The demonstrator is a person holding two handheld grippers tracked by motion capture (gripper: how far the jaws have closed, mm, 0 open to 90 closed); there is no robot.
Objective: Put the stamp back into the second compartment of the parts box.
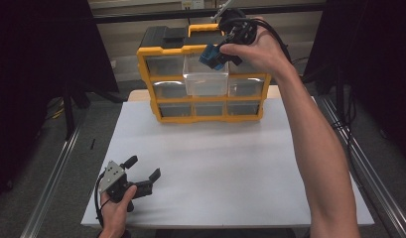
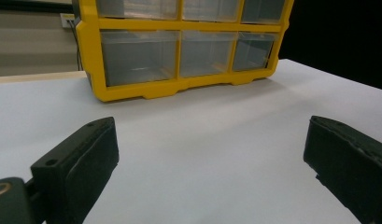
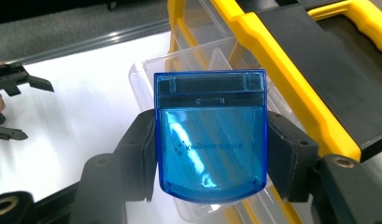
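A yellow drawer cabinet (image 1: 203, 79) with clear drawers stands at the table's far edge; its top middle drawer (image 1: 205, 79) is pulled out. My right gripper (image 1: 216, 55) is raised over that open drawer and shut on a translucent blue plastic case (image 3: 209, 140), with a jaw on each side of it. The open drawer (image 3: 179, 70) lies just under the case in the right gripper view. My left gripper (image 1: 143, 168) rests low at the near left of the table, open, nothing between its fingers (image 2: 81, 158).
The white table top (image 1: 225, 163) stretches between the cabinet and the near edge. A black lid and yellow handle (image 3: 347, 23) top the cabinet (image 2: 179, 51). Metal rails run along the floor on both sides of the table.
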